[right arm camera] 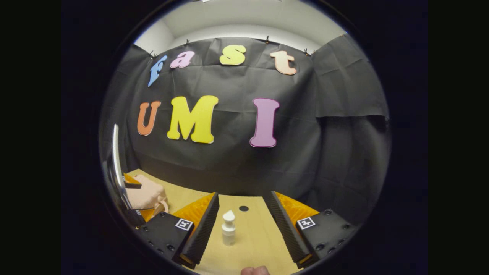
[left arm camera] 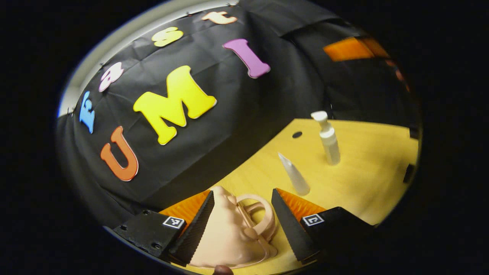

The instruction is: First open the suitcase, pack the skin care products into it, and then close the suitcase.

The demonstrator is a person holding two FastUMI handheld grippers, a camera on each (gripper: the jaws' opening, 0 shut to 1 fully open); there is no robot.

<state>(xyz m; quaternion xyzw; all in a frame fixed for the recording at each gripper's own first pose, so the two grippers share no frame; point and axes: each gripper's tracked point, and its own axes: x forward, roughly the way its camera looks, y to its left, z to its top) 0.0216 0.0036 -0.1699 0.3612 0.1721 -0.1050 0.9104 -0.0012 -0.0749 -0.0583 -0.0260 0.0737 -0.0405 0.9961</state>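
Observation:
A small peach suitcase (left arm camera: 229, 233) lies on the yellow wooden table (left arm camera: 366, 179), its lid down and its handle (left arm camera: 263, 215) towards the right. My left gripper (left arm camera: 242, 192) is open around it, with the case between the two fingers nearer the left one. Beyond stand a white pump bottle (left arm camera: 329, 139) and a white tube (left arm camera: 294, 175) on its cap. In the right gripper view, my right gripper (right arm camera: 243, 194) is open low over the table, and the pump bottle (right arm camera: 228, 228) stands upright between its fingers, touching neither. The suitcase (right arm camera: 143, 194) appears at far left with the left gripper's orange finger (right arm camera: 131, 184) on it.
A dark round hole (left arm camera: 297, 134) marks the tabletop near the back wall. Black cloth walls close the table at the back and sides. A shiny metal strip (right arm camera: 114, 160) runs up the far left of the right gripper view. Bare wood lies right of the bottle.

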